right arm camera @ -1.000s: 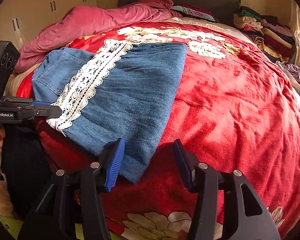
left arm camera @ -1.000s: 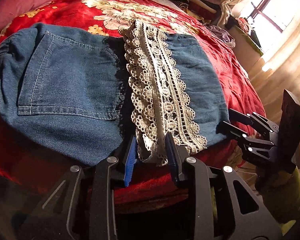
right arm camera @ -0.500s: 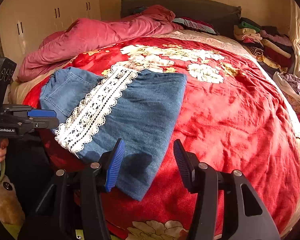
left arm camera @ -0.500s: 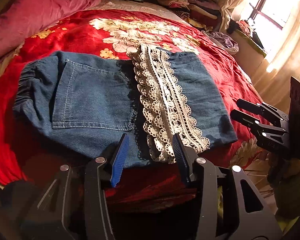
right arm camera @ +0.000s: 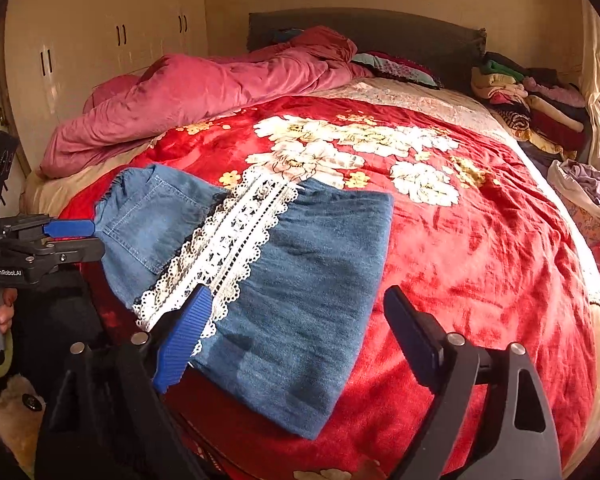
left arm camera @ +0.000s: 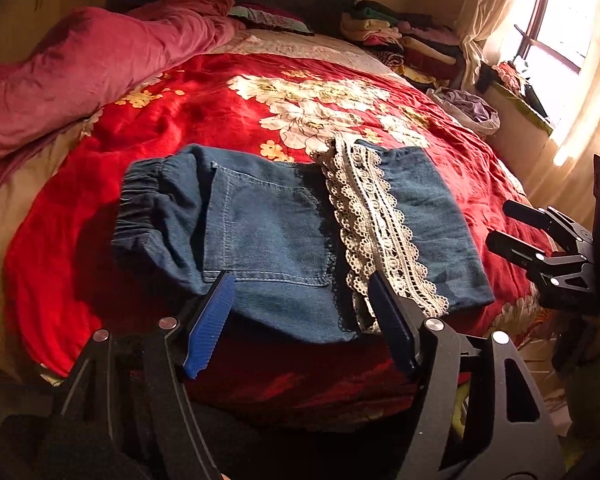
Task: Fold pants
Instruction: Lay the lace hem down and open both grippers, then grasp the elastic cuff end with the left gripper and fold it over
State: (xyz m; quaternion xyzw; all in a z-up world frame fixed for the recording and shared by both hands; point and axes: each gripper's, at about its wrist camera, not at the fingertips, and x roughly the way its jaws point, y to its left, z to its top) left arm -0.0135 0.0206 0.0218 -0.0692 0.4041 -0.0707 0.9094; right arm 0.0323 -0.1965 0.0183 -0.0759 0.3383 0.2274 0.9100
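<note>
While both grippers hang clear, pants lie folded near bed front edge, long axis along it, waistband left. Left gripper, right gripper: jaws opening, nothing between.

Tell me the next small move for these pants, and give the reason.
Probably draw both grippers clear. The pants lie folded flat on the red blanket, and the left gripper and right gripper are opening with no cloth pinched between their fingers.

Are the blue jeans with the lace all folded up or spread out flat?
Folded. The blue denim pants with cream lace trim lie on the red floral blanket as a short, compact block, with one layer over another and the lace across the top.
</note>
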